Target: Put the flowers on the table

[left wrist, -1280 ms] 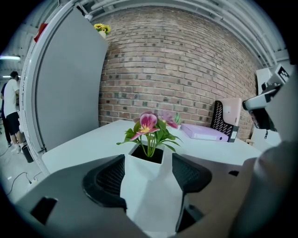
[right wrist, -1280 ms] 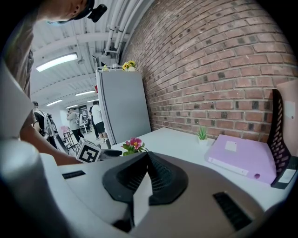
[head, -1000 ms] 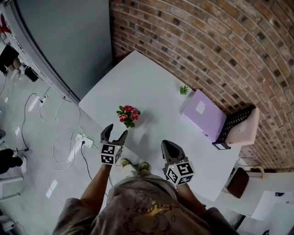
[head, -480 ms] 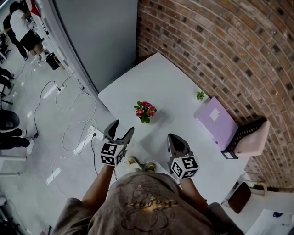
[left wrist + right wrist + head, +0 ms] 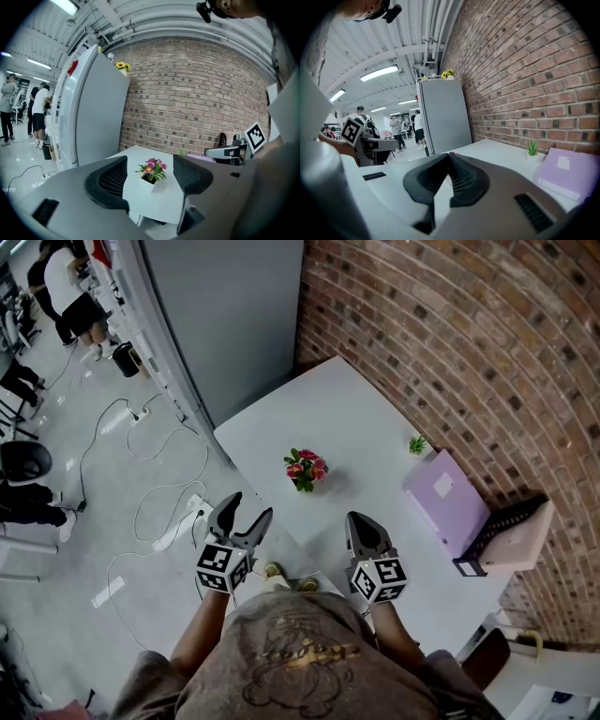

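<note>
A small pot of pink and red flowers stands upright on the white table, near its left edge. In the left gripper view the same flowers show between the two jaws, some way ahead. My left gripper is open and empty, held off the table's near corner. To its right my right gripper is shut with nothing in it, over the table's front edge; its jaw tips meet in its own view.
A lilac box lies at the table's right end, with a tiny green plant beside it and a black rack past it. Brick wall behind. Grey fridge at left. Cables and a power strip on the floor.
The head view has shifted, so the table and flowers sit further right and up in it. Both grippers keep about the same pose; the left one stays open, the right one shut.
</note>
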`<action>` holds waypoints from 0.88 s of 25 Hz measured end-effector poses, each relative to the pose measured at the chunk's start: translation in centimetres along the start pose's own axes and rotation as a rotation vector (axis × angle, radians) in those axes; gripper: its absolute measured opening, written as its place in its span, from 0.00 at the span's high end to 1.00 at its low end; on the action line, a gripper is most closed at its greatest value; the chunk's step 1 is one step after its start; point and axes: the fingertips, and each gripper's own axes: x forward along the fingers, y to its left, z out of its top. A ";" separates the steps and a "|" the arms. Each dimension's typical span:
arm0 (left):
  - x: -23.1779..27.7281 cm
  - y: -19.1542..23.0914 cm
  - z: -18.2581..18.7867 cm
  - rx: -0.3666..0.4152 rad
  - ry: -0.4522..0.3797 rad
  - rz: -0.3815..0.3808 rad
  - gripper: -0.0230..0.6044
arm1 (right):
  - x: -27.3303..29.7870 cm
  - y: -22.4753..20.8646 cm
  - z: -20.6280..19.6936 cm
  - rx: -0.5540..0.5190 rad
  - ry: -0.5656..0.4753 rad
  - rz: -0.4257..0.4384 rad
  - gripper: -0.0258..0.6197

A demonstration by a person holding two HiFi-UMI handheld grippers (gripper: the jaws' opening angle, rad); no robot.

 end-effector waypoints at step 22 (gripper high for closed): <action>-0.9 -0.3 -0.7 0.051 -0.081 0.098 0.93 | 0.1 -0.9 -0.1 -0.027 -0.020 0.053 0.96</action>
